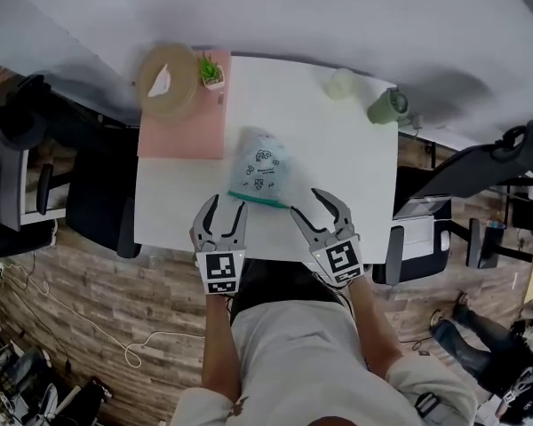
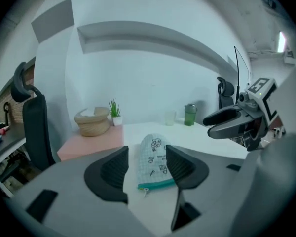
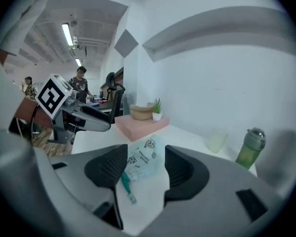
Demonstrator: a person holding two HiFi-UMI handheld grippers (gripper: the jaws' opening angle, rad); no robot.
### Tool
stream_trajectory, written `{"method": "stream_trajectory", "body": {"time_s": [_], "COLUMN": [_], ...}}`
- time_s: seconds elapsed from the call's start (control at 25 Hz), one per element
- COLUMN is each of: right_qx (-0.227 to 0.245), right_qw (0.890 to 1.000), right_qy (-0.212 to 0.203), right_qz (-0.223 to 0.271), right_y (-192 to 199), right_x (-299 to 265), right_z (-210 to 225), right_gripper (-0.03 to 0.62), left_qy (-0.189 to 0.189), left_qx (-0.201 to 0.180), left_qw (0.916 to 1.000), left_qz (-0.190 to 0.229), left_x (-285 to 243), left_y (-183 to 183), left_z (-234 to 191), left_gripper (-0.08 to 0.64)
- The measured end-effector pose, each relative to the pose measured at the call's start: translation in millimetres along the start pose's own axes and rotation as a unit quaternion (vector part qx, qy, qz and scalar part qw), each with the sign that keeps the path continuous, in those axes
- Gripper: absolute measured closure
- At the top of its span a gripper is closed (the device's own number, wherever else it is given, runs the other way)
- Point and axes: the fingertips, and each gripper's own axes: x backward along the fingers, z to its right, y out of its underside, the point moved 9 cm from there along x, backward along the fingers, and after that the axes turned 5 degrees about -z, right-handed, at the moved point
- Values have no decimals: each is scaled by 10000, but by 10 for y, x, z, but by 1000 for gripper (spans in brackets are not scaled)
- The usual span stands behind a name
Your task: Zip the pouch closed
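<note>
Two grippers hang over the front edge of the white tabletop (image 1: 338,153) in the head view, the left gripper (image 1: 227,204) and the right gripper (image 1: 307,202). Each has its fingers spread apart and holds nothing. The pouch (image 1: 259,169) lies flat on the tabletop just beyond them, near the middle of the front edge. Its teal zipper edge (image 1: 258,200) faces that edge and its rounded end points toward the back. A pink mat (image 1: 182,136) at the back left corner carries a woven basket (image 1: 167,80) and a small potted plant (image 1: 211,71). A pale cup (image 1: 340,83) and a green bottle (image 1: 389,106) stand near the back right corner. In the left gripper view the dark fingers (image 2: 113,169) stand apart and clear of the pouch, which shows in the gap on the tabletop below. The zipper edge is nearest the camera, with a small pull at its left end. The right gripper shows at the right side, also held off the tabletop. In the right gripper view the fingers (image 3: 106,167) are likewise parted and bare. The pouch lies beyond them toward the left, its teal edge and pull toward the camera. The left gripper hangs at the left side.
</note>
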Motion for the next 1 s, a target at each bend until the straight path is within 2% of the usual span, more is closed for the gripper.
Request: {"method": "stream_trajectory", "body": {"time_s": [0.12, 0.24, 0.32, 0.64, 1.0], "right_qx": [-39, 51, 123, 106, 34], "right_qw": [9978, 9900, 9855, 9784, 9759], "right_qy": [262, 618, 822, 1045, 1149], "right_qz": [600, 1264, 1476, 1781, 1853], "right_y": [-288, -583, -686, -716, -701], "right_x": [192, 415, 543, 906, 1060], "right_z": [5, 6, 1, -79, -108], "right_gripper": [327, 287, 259, 256, 261], "left_qy": [-136, -297, -408, -557, -537], "left_qx": [-117, -215, -247, -375, -577], "left_qw": [9987, 9948, 9919, 9869, 9839], "left_qz": [476, 947, 1174, 1470, 1603], "left_x": [231, 477, 612, 956, 1060], "left_y": [-279, -523, -630, -746, -845], "left_z": [48, 115, 174, 421, 528], "left_gripper": [293, 260, 227, 209, 215]}}
